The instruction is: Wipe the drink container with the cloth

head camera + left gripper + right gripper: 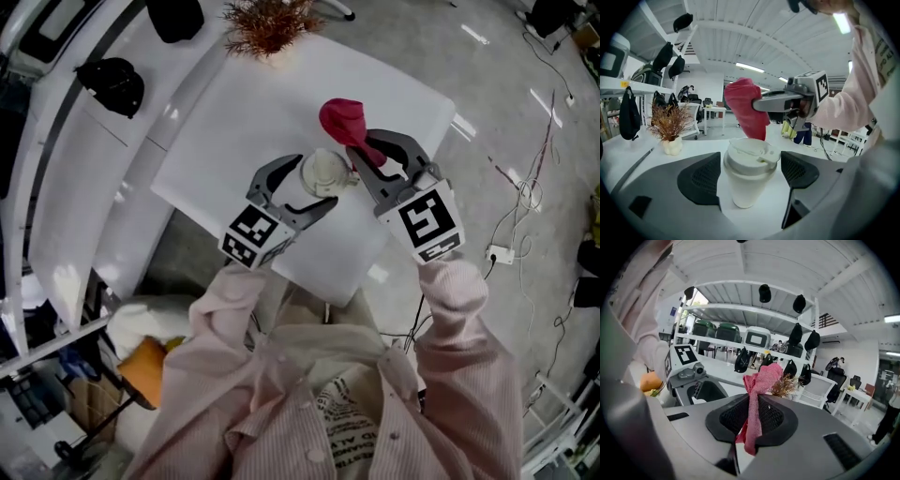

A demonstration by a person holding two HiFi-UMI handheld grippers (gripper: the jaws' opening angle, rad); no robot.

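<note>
A white paper drink cup (323, 172) with a white lid stands on the white table (234, 122). My left gripper (317, 184) is shut on the cup, one jaw on each side at lid height. In the left gripper view the cup (747, 176) fills the gap between the dark pads (701, 178). My right gripper (366, 145) is shut on a red cloth (339, 120), which bunches beyond its tips just behind and above the cup. In the right gripper view the cloth (761, 380) is pinched between the closed pads, with a tail hanging down. Seen from the left gripper, the cloth (745, 112) hangs over the lid.
A dried plant in a small white vase (267, 28) stands at the table's far edge. White shelving with dark bags (112, 84) runs along the left. Cables (530, 187) lie on the floor at right. The table's near edge lies just below the grippers.
</note>
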